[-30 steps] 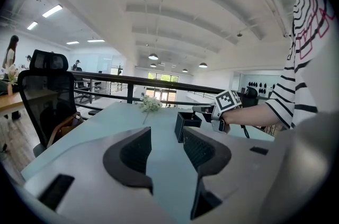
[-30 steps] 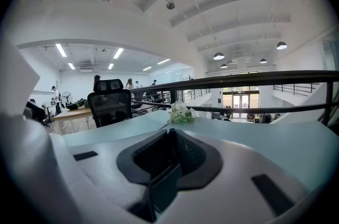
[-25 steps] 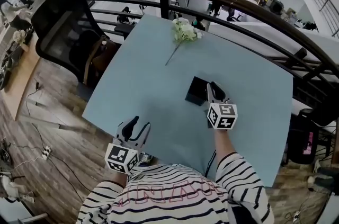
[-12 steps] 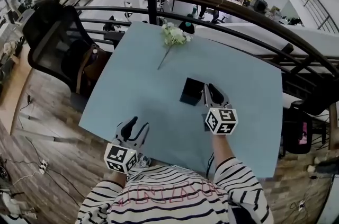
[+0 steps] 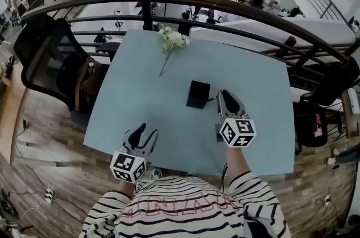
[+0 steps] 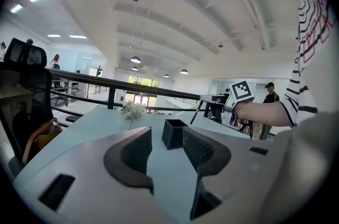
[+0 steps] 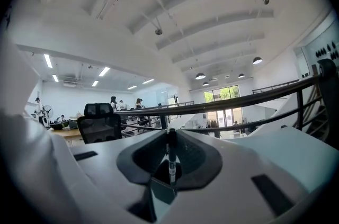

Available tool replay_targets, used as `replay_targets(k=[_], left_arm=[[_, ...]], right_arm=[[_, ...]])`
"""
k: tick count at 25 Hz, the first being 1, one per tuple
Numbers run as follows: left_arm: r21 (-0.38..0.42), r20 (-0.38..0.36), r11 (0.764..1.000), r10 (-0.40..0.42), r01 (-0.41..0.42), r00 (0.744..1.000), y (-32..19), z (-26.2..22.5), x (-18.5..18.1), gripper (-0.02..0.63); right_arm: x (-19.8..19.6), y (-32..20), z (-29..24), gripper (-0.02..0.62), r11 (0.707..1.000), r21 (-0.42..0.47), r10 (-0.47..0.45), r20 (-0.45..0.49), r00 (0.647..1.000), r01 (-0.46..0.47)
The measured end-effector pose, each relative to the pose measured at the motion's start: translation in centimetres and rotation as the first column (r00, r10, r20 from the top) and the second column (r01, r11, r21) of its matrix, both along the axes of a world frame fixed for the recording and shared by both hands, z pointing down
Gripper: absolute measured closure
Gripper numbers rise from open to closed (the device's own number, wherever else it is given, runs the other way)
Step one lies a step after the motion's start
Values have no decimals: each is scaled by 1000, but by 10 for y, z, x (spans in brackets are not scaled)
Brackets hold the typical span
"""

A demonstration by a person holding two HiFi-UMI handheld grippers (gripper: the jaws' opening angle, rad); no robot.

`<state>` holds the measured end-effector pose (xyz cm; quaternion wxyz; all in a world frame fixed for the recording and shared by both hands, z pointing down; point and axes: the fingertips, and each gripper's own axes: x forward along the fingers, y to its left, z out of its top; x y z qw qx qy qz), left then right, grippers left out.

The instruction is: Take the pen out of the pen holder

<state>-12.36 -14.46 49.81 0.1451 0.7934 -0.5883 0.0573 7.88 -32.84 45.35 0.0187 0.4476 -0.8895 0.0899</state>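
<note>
A black square pen holder (image 5: pixel 198 94) stands near the middle of the pale blue table (image 5: pixel 256 76); the left gripper view shows this pen holder (image 6: pixel 174 133) too. My right gripper (image 5: pixel 225 98) hangs just right of the holder and above it, shut on a thin dark pen (image 7: pixel 170 157) that stands upright between the pads. From the left gripper view the pen (image 6: pixel 195 112) slants down from the right gripper (image 6: pixel 213 106), clear of the holder. My left gripper (image 5: pixel 143 133) is open near the table's front edge, nothing between its fingers.
A white flower sprig (image 5: pixel 171 40) lies at the table's far edge. A dark curved railing (image 5: pixel 225 5) runs behind the table. A black office chair (image 5: pixel 48 59) stands at the left. A person in a striped sleeve (image 6: pixel 296 101) holds the grippers.
My right gripper has risen and drawn back to the right of the holder with the pen in it. The left gripper has stayed about where it was.
</note>
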Motion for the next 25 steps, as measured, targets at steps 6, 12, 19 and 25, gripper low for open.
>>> replay_targets(k=[6, 12, 19, 25], left_arm=[[8, -6, 997, 78, -78, 997, 4, -4, 5, 439], [14, 1, 991, 133, -133, 991, 2, -2, 7, 457], [24, 29, 979, 201, -201, 979, 1, -5, 4, 560], [18, 51, 967, 252, -253, 966, 8, -3, 2, 572]], right_arm=[[20, 34, 0, 529, 997, -14, 76, 5, 997, -76], [31, 58, 6, 529, 990, -30, 135, 5, 991, -135], [38, 91, 7, 529, 978, -35, 205, 20, 979, -204], [39, 121, 13, 529, 967, -46, 253, 30, 967, -251]])
